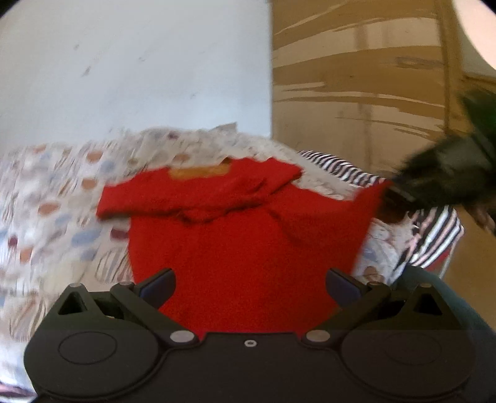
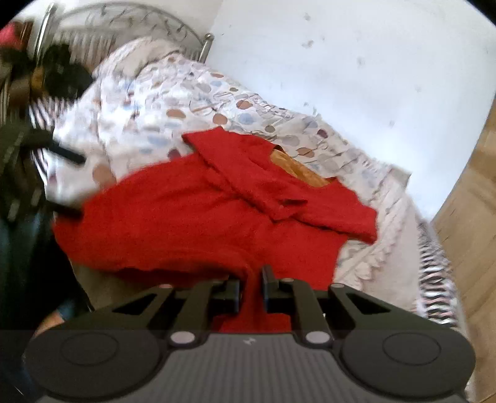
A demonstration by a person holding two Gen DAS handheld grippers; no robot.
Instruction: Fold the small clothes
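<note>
A red T-shirt [image 1: 248,241] with an orange inner neckline lies spread on the bed, both sleeves folded in across its chest. In the left wrist view my left gripper [image 1: 251,288] hovers open over the shirt's lower part, with the fingers wide apart and nothing pinched. My right gripper [image 2: 251,290] is shut on the red T-shirt [image 2: 192,217], and a fold of its hem runs up between the narrow jaws. From the left wrist view the right gripper [image 1: 400,192] appears blurred at the right, lifting the shirt's corner off the bed.
The bed carries a white cover [image 1: 62,192] printed with blue and brown ovals. A striped cloth [image 1: 434,235] lies at its edge. A white wall [image 1: 139,62] stands behind, a brown wooden panel [image 1: 356,77] to the right, and a metal headboard [image 2: 124,15] at the far end.
</note>
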